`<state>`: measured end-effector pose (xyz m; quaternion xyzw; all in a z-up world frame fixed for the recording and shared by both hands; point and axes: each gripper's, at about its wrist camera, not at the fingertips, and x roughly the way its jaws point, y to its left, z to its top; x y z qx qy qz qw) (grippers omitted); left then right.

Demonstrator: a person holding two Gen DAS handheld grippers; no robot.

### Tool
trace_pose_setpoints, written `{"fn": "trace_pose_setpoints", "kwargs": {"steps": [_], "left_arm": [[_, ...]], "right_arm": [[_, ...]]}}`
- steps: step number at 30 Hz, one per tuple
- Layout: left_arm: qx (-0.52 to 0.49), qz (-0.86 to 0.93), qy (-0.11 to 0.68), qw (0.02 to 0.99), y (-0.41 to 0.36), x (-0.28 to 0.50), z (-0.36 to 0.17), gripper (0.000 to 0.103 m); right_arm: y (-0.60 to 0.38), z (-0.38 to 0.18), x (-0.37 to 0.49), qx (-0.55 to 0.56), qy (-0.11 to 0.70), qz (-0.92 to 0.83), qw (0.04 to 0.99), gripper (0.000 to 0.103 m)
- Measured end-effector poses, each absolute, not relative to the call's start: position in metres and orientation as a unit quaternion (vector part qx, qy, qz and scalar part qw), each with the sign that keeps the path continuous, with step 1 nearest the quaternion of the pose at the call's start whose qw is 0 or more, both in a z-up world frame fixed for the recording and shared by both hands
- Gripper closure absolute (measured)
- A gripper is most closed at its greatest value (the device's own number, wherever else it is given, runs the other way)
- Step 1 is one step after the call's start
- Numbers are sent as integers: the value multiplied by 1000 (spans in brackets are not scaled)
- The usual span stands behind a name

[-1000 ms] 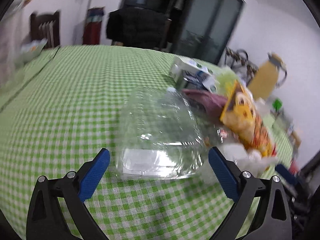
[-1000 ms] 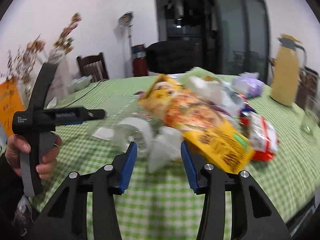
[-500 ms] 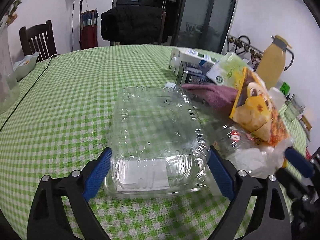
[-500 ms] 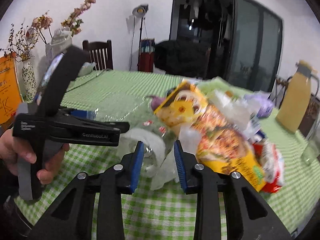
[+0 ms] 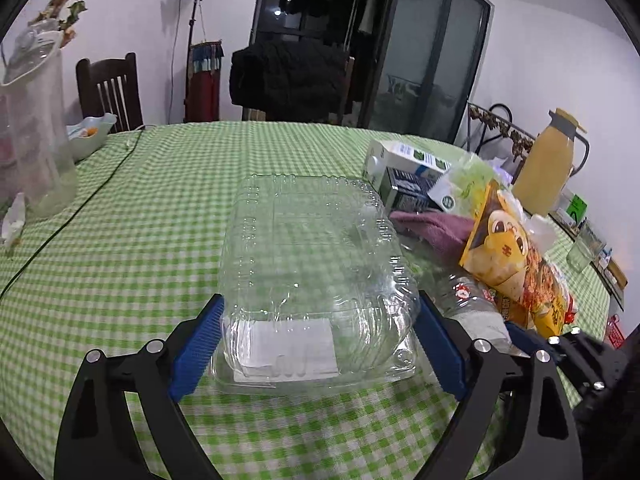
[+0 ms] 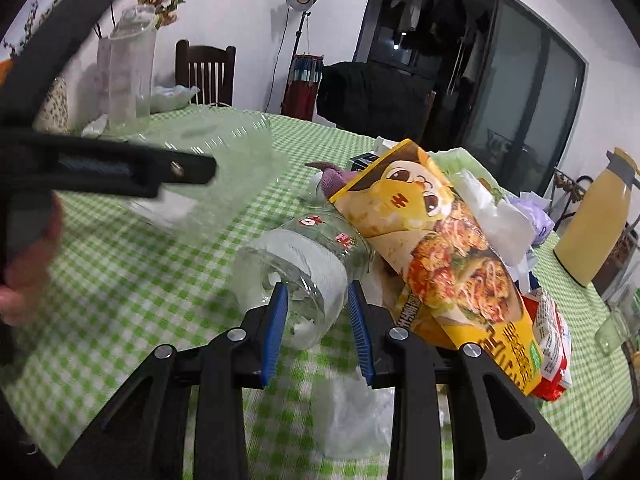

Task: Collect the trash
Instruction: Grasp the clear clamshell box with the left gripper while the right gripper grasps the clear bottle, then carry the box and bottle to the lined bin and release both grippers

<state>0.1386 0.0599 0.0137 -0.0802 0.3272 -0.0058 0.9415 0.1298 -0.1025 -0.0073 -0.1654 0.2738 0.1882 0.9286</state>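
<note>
Clamshell container (image 5: 316,280) lying on the counter (image 5: 160,208) beside the snack bag (image 5: 516,264); left gripper (image 5: 318,350) jaws straddling it, open, should squeeze gently; right gripper (image 6: 316,332) jaws are pinching the bottle (image 6: 304,268)

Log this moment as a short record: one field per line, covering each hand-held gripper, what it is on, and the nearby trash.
left hand-held gripper: wide open, fingers flanking the clear clamshell box
clamshell box: closed, lying on the green checked tablecloth
right hand-held gripper: fingers on either side of the base of the plastic bottle; grip not certain
plastic bottle: lying on its side, empty
yellow snack bag: lying partly over the bottle
other trash: milk carton, purple cloth
not trash: yellow jug
</note>
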Motion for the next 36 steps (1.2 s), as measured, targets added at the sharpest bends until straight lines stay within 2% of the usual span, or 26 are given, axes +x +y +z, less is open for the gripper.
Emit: {"fn": "trace_pose_setpoints", "kwargs": {"steps": [3, 11, 19, 27, 36], "left_arm": [[-84, 3, 317, 945, 65, 133, 19, 15], [-95, 30, 276, 956, 78, 109, 47, 15], [-86, 18, 244, 966, 61, 84, 75, 15], [-62, -67, 230, 969, -18, 74, 95, 15], [5, -238, 237, 942, -182, 53, 100, 15]], "right_arm": [[-105, -1, 130, -140, 273, 204, 930, 101], [-116, 41, 102, -71, 246, 286, 923, 101], [-173, 85, 79, -2, 185, 241, 953, 101], [-295, 97, 46, 72, 152, 124, 978, 101], [-459, 67, -32, 105, 140, -83, 981, 101]]}}
